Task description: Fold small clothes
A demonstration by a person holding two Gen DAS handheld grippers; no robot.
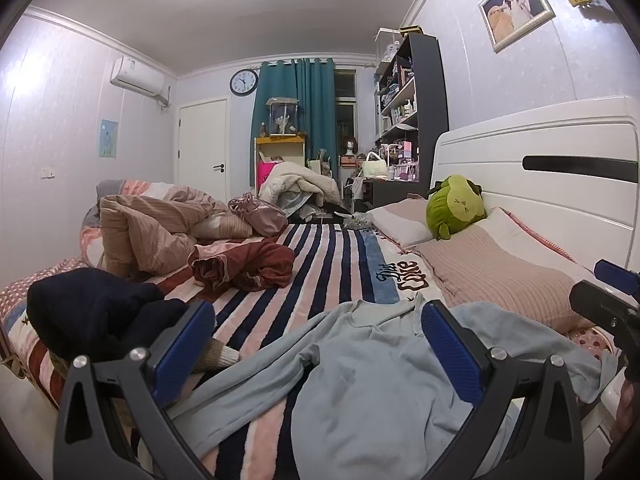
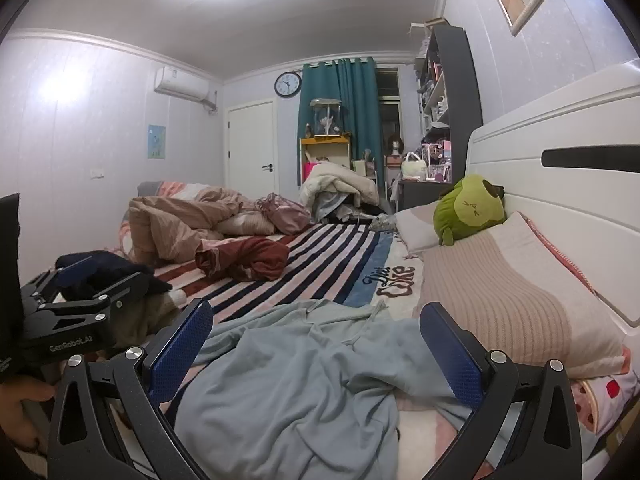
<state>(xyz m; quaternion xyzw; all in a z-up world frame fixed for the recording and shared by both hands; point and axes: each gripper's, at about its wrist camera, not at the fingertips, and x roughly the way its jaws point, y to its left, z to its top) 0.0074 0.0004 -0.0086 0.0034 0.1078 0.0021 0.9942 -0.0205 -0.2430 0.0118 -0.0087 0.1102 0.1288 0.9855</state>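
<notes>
— Clothes first: where is the piece to fold?

— A pale blue top [image 1: 360, 380] lies rumpled on the striped blanket [image 1: 320, 264], right before both grippers. A dark red garment [image 1: 248, 268] and a navy one [image 1: 100, 312] wait farther off.

— So which step?

— Judging by the wrinkles, nothing is folded yet; this is the approach. Next the top wants spreading flat, so each side needs an edge to pinch.

— And the jaws?

— The left gripper [image 1: 318, 344] and the right gripper [image 2: 316, 344] both stand wide open, holding nothing — blue pads above the cloth, aimed slightly downward, side by side.
</notes>
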